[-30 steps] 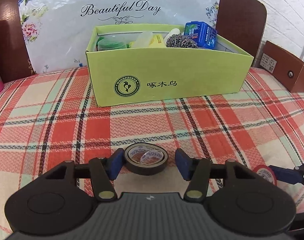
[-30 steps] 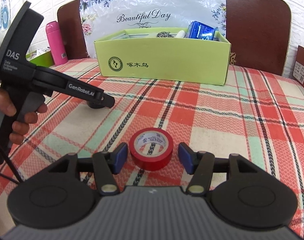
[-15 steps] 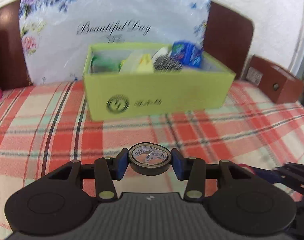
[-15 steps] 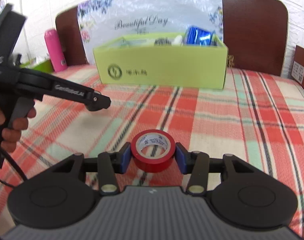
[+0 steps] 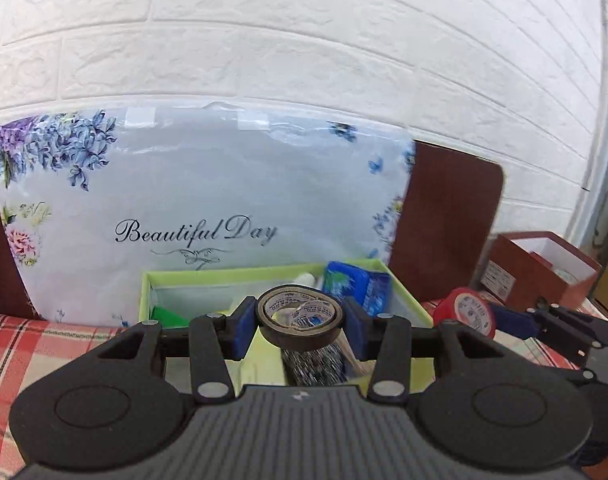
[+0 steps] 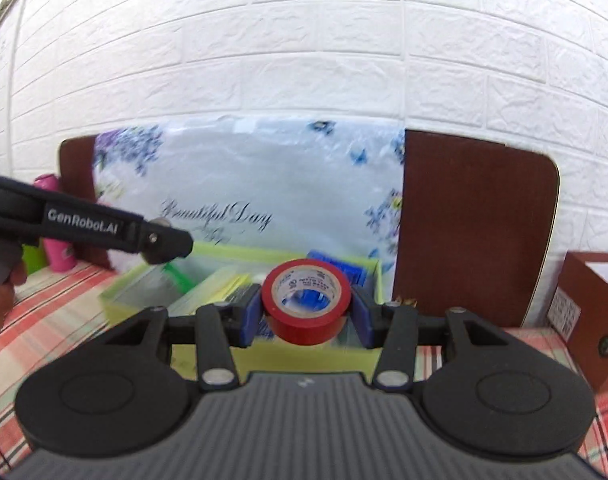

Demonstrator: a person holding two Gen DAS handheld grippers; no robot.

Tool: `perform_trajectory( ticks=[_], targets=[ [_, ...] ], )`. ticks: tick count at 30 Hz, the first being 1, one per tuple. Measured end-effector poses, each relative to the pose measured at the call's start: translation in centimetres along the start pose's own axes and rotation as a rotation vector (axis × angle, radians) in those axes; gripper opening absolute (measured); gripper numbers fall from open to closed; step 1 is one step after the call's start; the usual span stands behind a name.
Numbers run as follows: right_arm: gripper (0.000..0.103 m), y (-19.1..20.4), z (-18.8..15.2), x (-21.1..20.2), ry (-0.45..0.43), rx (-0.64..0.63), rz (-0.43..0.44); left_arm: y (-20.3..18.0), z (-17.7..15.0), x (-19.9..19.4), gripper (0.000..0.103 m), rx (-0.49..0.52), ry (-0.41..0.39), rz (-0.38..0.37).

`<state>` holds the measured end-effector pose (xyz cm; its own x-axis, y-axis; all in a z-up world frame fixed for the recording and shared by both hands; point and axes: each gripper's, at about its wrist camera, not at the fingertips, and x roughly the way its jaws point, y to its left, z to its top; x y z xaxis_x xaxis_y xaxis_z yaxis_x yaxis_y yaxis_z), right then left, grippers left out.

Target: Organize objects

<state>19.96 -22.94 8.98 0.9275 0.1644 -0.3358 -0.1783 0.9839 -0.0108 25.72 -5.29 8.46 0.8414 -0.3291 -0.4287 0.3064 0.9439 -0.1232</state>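
**Box before cushion, against the wall**

The box (image 5: 404, 300) stands on the cloth (image 5: 32, 344), with the cushion (image 5: 208, 200) upright behind it and the wall (image 5: 304, 40) behind that. A second box (image 5: 536, 276) sits to the right, a bottle (image 6: 58, 256) far left.

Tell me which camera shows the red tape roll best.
The right wrist view: the red tape roll sits centred and whole, clamped by the right tool. The left wrist view catches it only small at the right side.
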Motion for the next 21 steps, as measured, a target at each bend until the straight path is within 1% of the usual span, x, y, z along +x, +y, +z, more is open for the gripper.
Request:
perform_trajectory(
  ticks=[3,4,5,6,7,8,10,11,13,17,21],
  targets=[
    [0.046,-0.1,0.3,3.3,0.004,-0.001,0.002,0.8,0.2,1.8,0.049,0.0,-0.025,0.044],
    [0.049,0.0,0.1,4.4,0.014,-0.012,0.021,0.9,-0.1,2.4,0.064,0.002,-0.04,0.065],
    [0.074,0.1,-0.4,5.4,0.043,-0.025,0.044,1.0,-0.3,3.1,0.08,0.005,-0.031,0.093],
    [0.089,0.2,-1.0,5.9,0.068,-0.029,0.044,1.2,-0.6,3.6,0.094,0.008,-0.005,0.121],
    [0.09,0.2,-1.5,6.0,0.074,-0.032,0.036,1.4,-1.0,3.8,0.094,0.004,0.005,0.134],
    [0.091,0.4,-2.2,5.5,0.06,-0.042,0.039,1.8,-1.6,3.7,0.094,-0.003,0.008,0.127],
    [0.097,0.7,-3.3,4.1,0.017,-0.044,0.031,2.4,-2.6,3.1,0.094,-0.03,0.004,0.118],
    [0.103,0.8,-3.7,3.4,-0.002,-0.044,0.015,2.5,-3.0,2.8,0.094,-0.033,0.001,0.124],
    [0.103,1.0,-4.1,2.3,-0.017,-0.042,0.003,2.4,-3.7,2.1,0.094,-0.022,-0.012,0.138],
    [0.103,1.1,-4.4,1.1,0.04,-0.013,0.019,1.8,-4.7,0.8,0.094,-0.019,0.005,0.151],
    [0.103,1.3,-4.6,-1.0,0.079,0.022,-0.005,1.2,-5.3,-1.7,0.094,-0.048,-0.001,0.135]
  ],
)
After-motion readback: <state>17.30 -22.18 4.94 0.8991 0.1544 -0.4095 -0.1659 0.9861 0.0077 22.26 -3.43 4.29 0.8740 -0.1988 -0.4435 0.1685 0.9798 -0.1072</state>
